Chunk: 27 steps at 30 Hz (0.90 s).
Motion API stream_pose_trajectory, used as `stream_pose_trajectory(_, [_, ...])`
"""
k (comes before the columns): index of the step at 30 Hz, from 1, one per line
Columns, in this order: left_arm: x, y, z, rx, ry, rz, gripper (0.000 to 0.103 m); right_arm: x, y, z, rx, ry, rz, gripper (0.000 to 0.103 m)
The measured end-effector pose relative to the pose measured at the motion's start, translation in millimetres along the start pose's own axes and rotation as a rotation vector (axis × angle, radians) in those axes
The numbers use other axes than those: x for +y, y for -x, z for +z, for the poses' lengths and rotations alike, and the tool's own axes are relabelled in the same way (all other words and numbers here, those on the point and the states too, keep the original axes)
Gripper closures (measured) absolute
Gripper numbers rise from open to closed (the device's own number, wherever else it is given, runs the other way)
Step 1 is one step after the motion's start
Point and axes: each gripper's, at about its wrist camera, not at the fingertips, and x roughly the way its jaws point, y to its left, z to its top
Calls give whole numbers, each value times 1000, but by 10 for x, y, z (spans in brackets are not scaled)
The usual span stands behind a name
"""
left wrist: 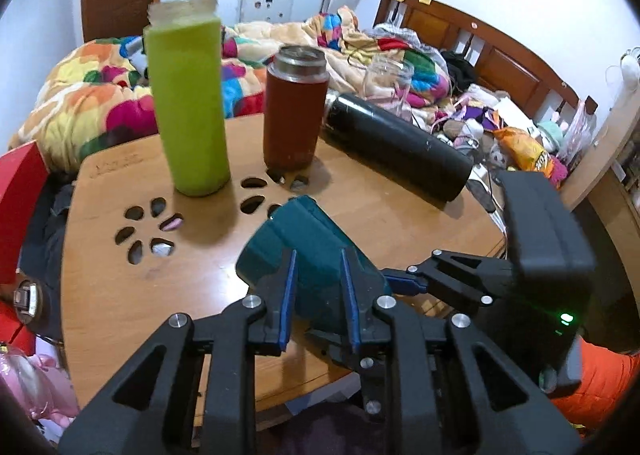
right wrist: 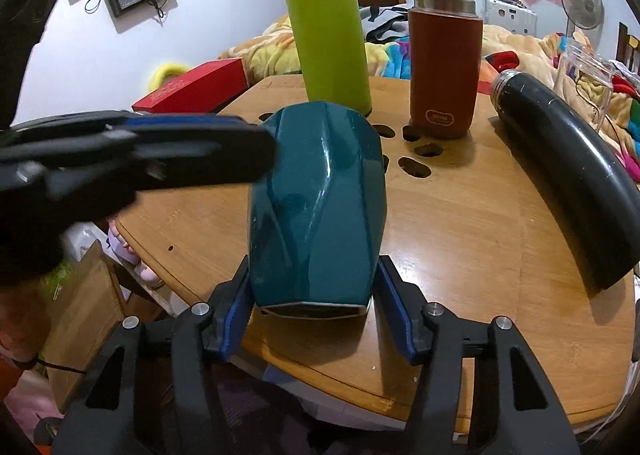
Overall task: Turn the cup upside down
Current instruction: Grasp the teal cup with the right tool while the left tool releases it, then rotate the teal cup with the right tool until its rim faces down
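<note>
A teal faceted cup (left wrist: 308, 251) is held tilted above the round wooden table (left wrist: 120, 283), between both grippers. My left gripper (left wrist: 319, 271) is shut on the cup's side, blue pads pressed against it. In the right wrist view the cup (right wrist: 316, 207) points away from the camera, its open mouth near the fingers. My right gripper (right wrist: 314, 287) has its fingers on either side of the cup's mouth end; the pads look at or just off its walls. The left gripper's finger (right wrist: 160, 151) reaches in from the left. The right gripper's fingers (left wrist: 440, 275) reach the cup from the right.
On the table stand a tall green bottle (left wrist: 188, 103) and a brown flask (left wrist: 294, 111). A black flask (left wrist: 396, 151) lies on its side at the right, with a clear glass jar (left wrist: 386, 79) behind it. A red box (right wrist: 192, 89) sits left. A cluttered bed lies beyond.
</note>
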Motion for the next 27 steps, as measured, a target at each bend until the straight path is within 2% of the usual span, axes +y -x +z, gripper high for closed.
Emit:
stream_pose_trajectory(8, [65, -41, 66, 7, 37, -41, 82, -69, 132, -33, -35, 13, -46, 49])
stream_pose_trajectory(14, [68, -25, 115, -13, 37, -40, 82, -32, 198, -18, -52, 50, -78, 49])
stream_pose_trajectory(27, [217, -36, 266, -37, 54, -30, 82, -16, 235, 105, -88, 48, -81, 50])
